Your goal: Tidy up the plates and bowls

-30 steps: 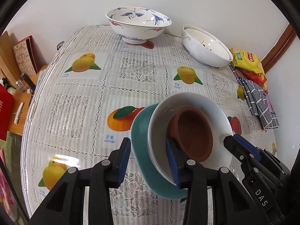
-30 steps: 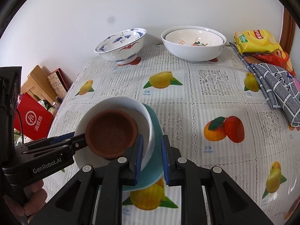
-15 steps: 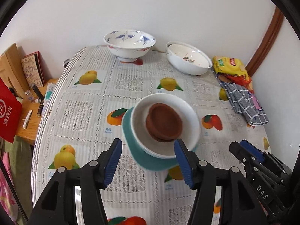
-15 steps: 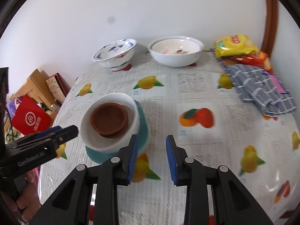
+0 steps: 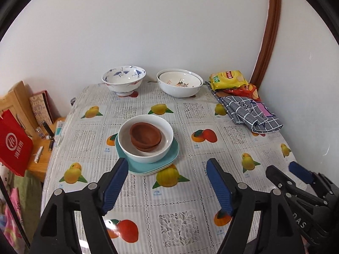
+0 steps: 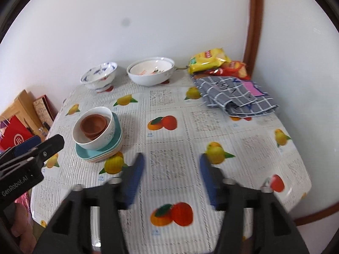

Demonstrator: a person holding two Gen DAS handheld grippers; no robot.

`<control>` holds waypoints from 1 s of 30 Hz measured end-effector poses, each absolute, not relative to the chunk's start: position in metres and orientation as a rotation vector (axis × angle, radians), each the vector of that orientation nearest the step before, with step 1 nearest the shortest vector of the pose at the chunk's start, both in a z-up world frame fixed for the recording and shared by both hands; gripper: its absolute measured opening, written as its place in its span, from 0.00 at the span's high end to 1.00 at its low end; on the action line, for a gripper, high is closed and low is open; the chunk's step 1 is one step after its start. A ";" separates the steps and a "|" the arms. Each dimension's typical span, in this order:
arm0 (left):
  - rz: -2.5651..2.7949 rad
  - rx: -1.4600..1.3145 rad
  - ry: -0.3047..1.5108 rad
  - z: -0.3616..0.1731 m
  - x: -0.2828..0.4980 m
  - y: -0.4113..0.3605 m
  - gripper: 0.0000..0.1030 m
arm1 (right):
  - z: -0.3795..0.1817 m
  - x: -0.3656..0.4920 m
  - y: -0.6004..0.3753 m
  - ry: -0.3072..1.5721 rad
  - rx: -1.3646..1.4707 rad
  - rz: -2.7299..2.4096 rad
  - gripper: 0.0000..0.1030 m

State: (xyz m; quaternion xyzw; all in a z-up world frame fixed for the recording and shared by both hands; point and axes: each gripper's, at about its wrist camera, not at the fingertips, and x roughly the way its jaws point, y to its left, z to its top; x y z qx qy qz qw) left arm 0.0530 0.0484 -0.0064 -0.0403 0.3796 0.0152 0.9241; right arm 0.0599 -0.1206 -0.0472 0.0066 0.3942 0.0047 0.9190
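A stack stands mid-table: brown bowls [image 5: 145,137] nested in a white bowl [image 5: 146,154], on teal plates [image 5: 171,158]. The stack shows in the right wrist view too, with brown bowls [image 6: 93,124], white bowl [image 6: 99,141] and teal plates [image 6: 101,154]. My left gripper [image 5: 167,169] is open and empty, pulled back from the stack. My right gripper [image 6: 171,167] is open and empty, right of the stack. A blue-patterned bowl [image 5: 124,79] and a large white bowl [image 5: 179,83] stand at the back by the wall.
The table [image 5: 190,127] has a fruit-print cloth. Snack bags [image 5: 228,80] and a checked cloth [image 5: 250,112] lie at the back right. A low wooden stand with a red bag [image 5: 12,141] is left of the table. Walls close the back and right.
Both grippers have let go of the stack, opened wide and pulled back and up from it. The stack stays on the table.
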 end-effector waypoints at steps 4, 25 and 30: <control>0.031 -0.071 0.750 -0.002 0.032 0.033 0.15 | -0.044 0.036 -0.132 0.787 0.004 -0.025 0.24; 0.040 -0.019 0.662 0.019 -0.031 0.006 0.04 | -0.024 -0.032 -0.156 0.703 0.031 -0.038 0.15; 0.044 -0.022 0.655 0.021 -0.035 0.007 0.04 | -0.023 -0.034 -0.156 0.697 0.029 -0.036 0.15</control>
